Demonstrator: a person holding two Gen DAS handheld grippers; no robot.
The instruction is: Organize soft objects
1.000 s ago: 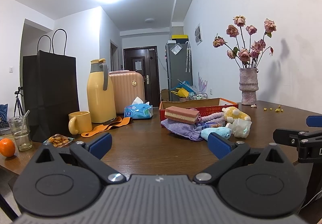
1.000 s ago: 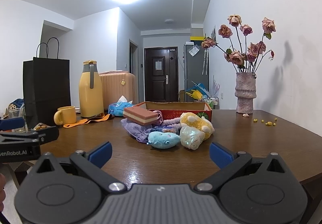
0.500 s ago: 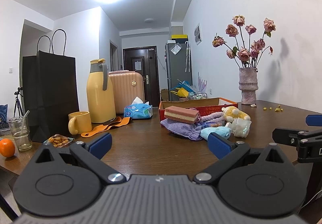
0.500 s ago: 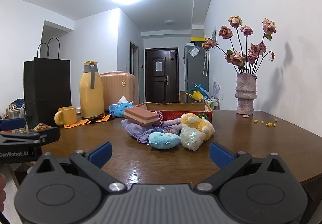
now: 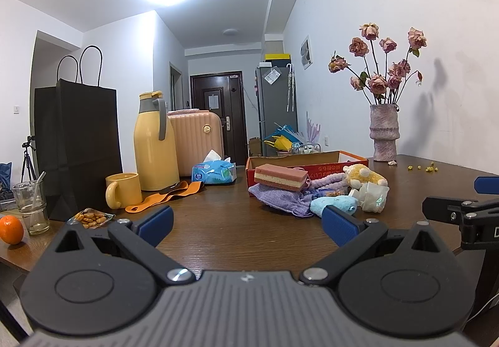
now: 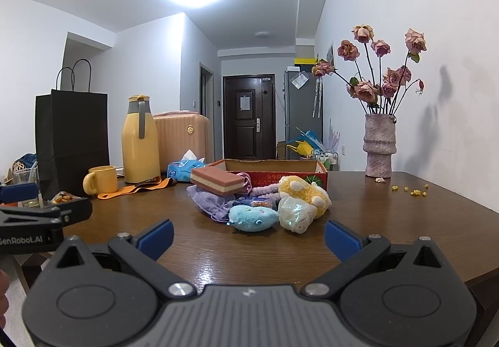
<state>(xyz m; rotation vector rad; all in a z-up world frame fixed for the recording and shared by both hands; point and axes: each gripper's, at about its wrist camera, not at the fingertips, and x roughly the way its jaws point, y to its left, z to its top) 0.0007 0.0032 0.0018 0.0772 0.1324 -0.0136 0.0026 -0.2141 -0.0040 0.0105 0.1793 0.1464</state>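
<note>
We hold the left gripper (image 5: 246, 224) and right gripper (image 6: 248, 233) low over the tabletop (image 6: 389, 222), both spread wide and empty — facing the soft pile (image 6: 259, 206) heaped just before the red box (image 6: 280, 174), presumably its destination.

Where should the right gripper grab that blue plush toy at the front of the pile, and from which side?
Probably take the blue plush toy across its rounded body, coming straight in from the near table edge with the open right gripper. It lies frontmost on bare table, with the crinkly white pouf close on its right and the purple towel behind.
</note>
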